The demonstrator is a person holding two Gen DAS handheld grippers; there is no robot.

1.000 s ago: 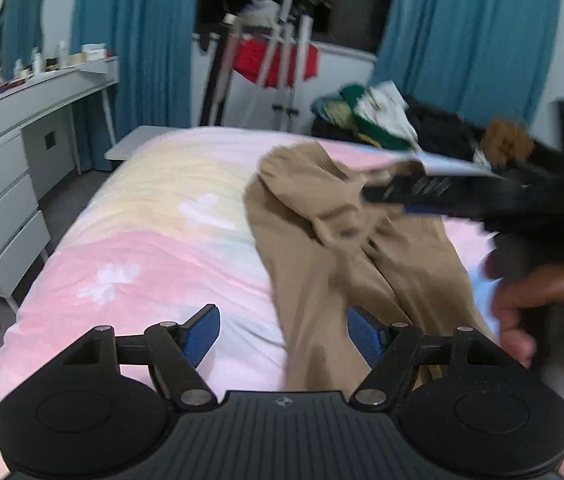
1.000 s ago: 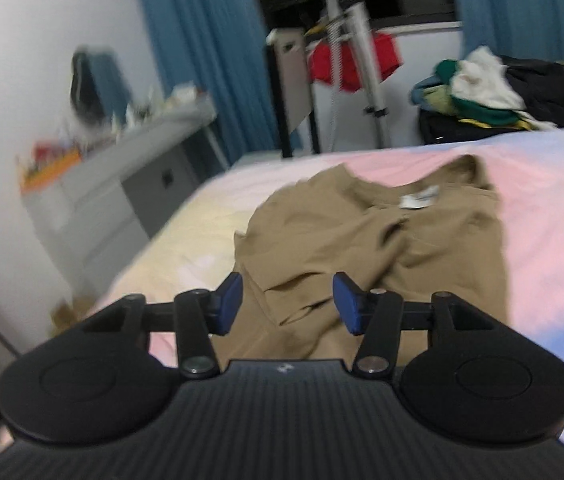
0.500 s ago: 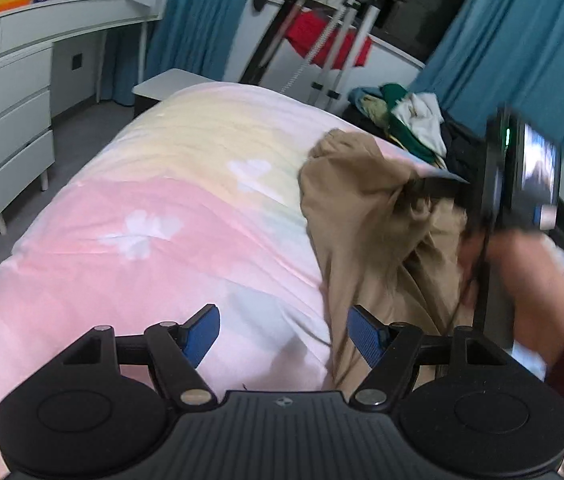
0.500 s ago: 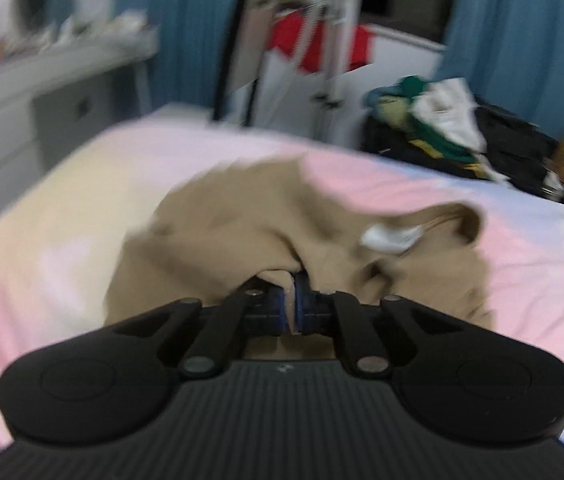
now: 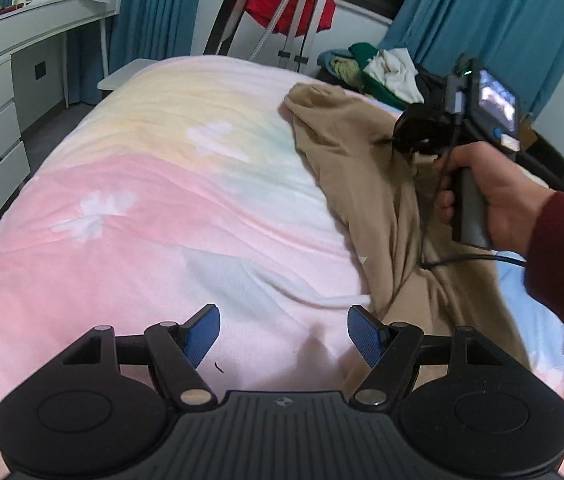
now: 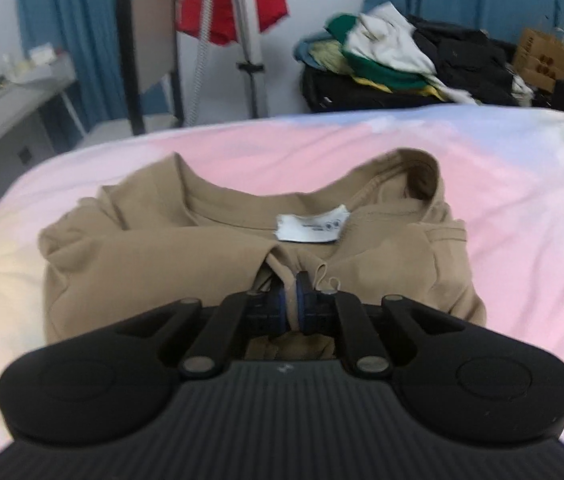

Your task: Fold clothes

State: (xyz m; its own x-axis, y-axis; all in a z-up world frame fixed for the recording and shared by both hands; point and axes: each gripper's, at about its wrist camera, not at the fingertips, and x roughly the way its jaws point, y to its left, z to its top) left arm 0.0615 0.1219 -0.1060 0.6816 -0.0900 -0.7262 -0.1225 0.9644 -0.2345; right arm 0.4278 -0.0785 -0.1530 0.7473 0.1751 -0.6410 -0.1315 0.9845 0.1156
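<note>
The tan T-shirt (image 6: 209, 248) lies bunched on the right side of the bed (image 5: 169, 208), collar toward the far edge, its white neck label (image 6: 310, 229) facing up.

**Gripper state.** The right gripper (image 6: 290, 304) is closed down to a narrow gap, pinching a ridge of shirt fabric between its blue pads. The left gripper (image 5: 282, 334) stands wide, nothing between its fingers, over bare quilt just beside the shirt's near hem.

**Risks.**
- The pinch takes a small ridge only. Soft knit can slide out under pull, dropping the fold midway.
- How many layers sit in the pinch cannot be told from the blurred right view; if two layers are caught, the whole garment drags instead of folding.
- The far sleeve is curled over itself; a fold made on top would lock in the crease.
- The left gripper, closing where it is, would probably catch quilt along with the hem.
- The cable (image 5: 478, 258) under the right hand (image 5: 494, 196) rests on the cloth and may snag it.

**Materials.** The shirt is matte, limp cotton-like knit with a ribbed collar and stitched seams. The quilt is a soft, puffy pastel fabric with shallow wrinkles. The pads are ribbed blue rubber on rigid black linkages.
</note>
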